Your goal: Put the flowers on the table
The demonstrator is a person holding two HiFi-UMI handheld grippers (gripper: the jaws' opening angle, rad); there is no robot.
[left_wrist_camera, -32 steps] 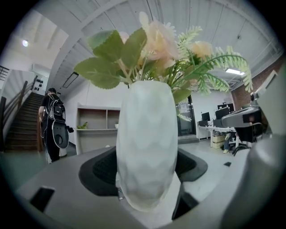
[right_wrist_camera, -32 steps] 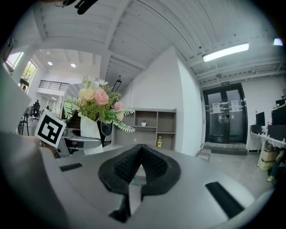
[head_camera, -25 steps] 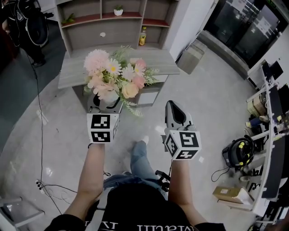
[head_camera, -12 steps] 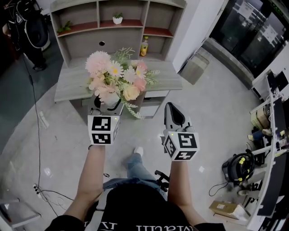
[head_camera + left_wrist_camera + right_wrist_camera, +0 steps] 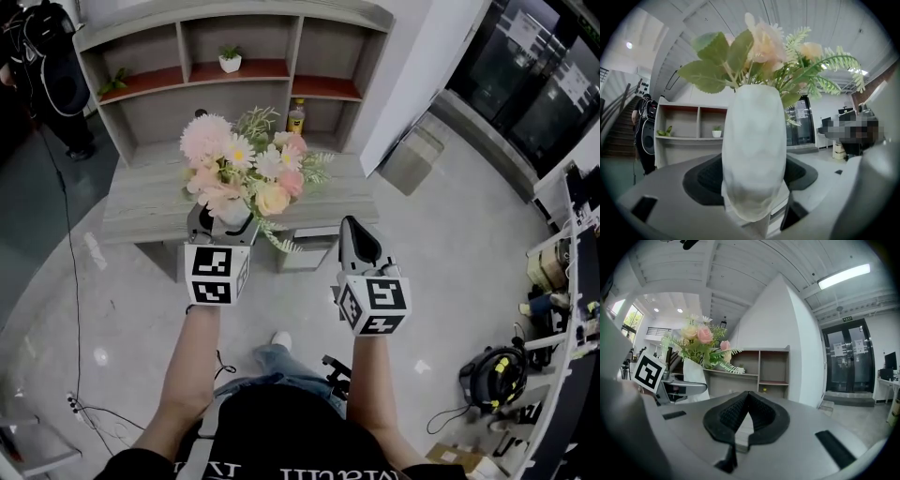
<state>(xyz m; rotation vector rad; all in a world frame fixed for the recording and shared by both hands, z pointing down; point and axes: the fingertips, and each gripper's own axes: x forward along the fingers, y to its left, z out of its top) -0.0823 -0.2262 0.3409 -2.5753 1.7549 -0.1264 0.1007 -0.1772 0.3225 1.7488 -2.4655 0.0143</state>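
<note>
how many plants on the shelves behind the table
2: a small potted plant in the top middle compartment, a leafy green plant in the top left. The flowers may hide more.

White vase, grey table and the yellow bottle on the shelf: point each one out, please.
White vase (image 5: 752, 150): left gripper view, middle of its body.
Grey table (image 5: 141, 208): head view, bare top near its left end.
Yellow bottle (image 5: 296, 115): head view, its body.

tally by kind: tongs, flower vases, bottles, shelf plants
grey two-jaw tongs: 2 (left tongs, right tongs)
white vase of pink and cream flowers: 1
yellow bottle: 1
small green plant in a white pot: 1
low green leafy plant: 1
total: 6
</note>
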